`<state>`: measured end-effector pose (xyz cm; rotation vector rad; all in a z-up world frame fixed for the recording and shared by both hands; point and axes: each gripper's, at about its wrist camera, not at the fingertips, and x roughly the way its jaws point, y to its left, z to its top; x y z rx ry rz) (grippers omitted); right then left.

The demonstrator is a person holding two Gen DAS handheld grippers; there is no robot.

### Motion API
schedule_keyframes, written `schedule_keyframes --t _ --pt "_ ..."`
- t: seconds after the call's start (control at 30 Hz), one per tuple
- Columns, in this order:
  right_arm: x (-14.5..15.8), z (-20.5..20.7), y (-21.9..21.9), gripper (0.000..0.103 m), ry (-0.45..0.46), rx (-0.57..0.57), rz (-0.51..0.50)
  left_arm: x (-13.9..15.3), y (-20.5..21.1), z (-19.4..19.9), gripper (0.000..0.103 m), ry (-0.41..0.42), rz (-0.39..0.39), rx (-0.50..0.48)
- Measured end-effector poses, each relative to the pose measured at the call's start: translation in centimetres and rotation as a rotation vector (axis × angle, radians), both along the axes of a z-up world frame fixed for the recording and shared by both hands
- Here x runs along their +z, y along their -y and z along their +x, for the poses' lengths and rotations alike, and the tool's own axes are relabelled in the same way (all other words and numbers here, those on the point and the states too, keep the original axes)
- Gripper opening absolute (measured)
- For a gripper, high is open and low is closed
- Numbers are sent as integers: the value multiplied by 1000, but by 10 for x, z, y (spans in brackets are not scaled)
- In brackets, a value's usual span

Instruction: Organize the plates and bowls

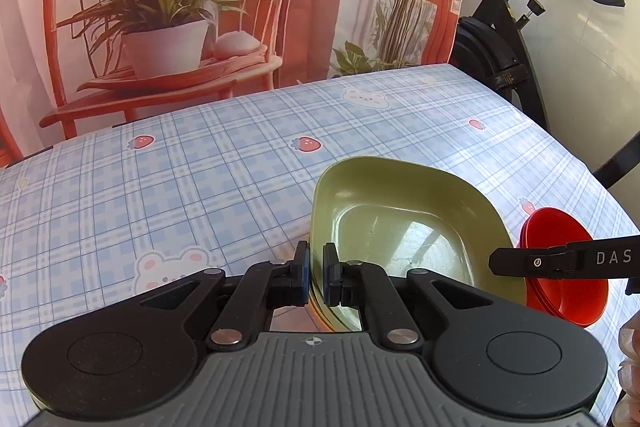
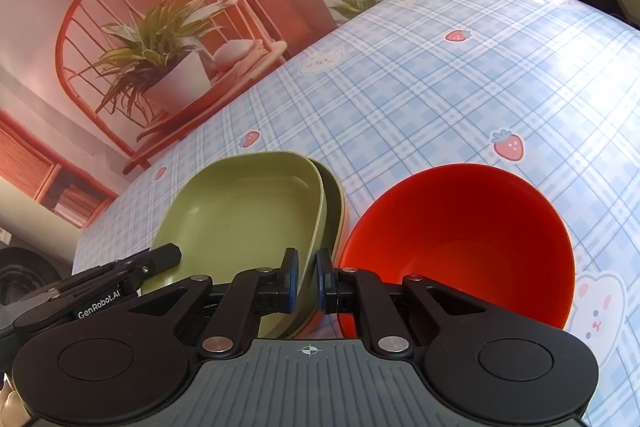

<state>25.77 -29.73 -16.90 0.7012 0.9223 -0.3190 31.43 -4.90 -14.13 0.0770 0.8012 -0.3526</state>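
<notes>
Two square green dishes sit nested on the checked tablecloth, the upper dish (image 2: 240,211) tilted inside the lower dish (image 2: 334,211). My left gripper (image 1: 316,275) is shut on the near left rim of the green dish (image 1: 400,195); one of its fingers (image 2: 160,259) shows in the right wrist view. My right gripper (image 2: 308,279) is shut on the right rim of the green pair; I cannot tell which dish it pinches. Its finger (image 1: 520,261) reaches in from the right. A red bowl (image 2: 460,227) stands right beside the green dishes, against my right gripper's outer finger, and also appears as the red bowl (image 1: 568,299).
The table (image 1: 200,167) carries a blue plaid cloth with strawberries and bears, bare to the left and behind the dishes. A printed backdrop (image 1: 180,7) of a chair and plant hangs behind the far edge. An exercise bike (image 1: 500,27) stands past the right corner.
</notes>
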Motion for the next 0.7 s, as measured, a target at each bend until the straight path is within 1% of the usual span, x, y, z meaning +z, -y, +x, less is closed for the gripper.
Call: schedule_keyframes --t 0.23,0.5,0.7 --pt "0 1 0 9 2 1 2 0 -1 0 7 1 2 -2" --pt "0 1 1 9 2 -1 -1 -1 2 -1 8 15 27 -2" --pt "1 3 0 10 4 11 -42 -5 -2 1 8 18 8 24"
